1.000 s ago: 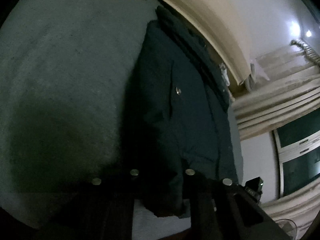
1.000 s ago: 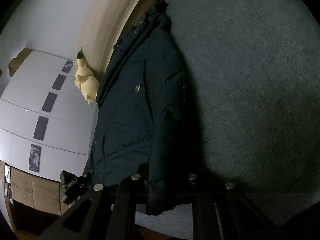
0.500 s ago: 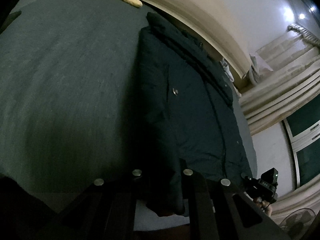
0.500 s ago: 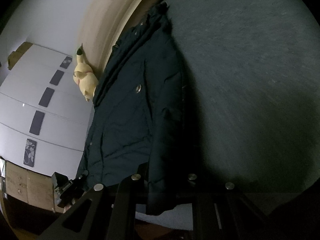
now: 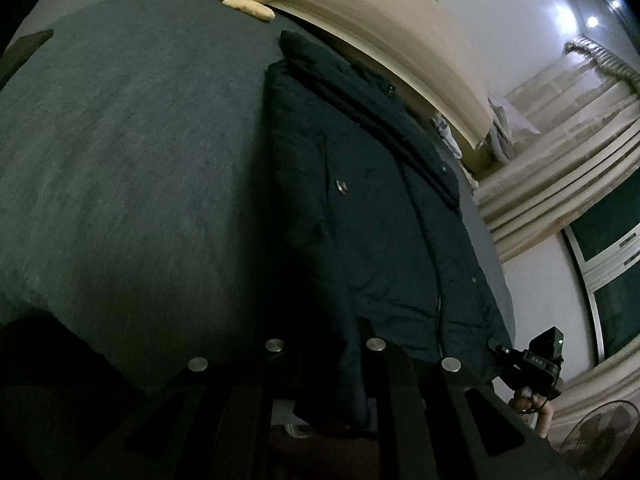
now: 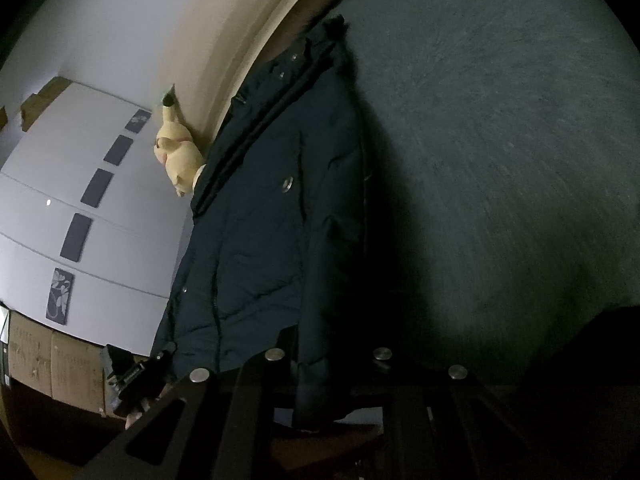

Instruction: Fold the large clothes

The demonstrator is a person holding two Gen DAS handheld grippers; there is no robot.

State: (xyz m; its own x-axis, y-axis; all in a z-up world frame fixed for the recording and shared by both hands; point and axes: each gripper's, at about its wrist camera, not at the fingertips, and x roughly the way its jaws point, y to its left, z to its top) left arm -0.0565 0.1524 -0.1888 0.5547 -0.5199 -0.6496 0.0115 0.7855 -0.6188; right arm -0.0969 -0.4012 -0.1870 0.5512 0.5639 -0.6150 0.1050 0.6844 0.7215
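Both of my grippers are clamped on the hem of the dark jacket (image 5: 380, 240): the left gripper (image 5: 326, 364) pinches one bottom corner, the right gripper (image 6: 326, 364) the other, with cloth bunched between each pair of jaws. From my grip the jacket stretches away across the grey bed cover (image 5: 120, 160), its collar up near the beige headboard (image 5: 380, 28). I see a yellow plush toy (image 6: 178, 156) against that headboard.
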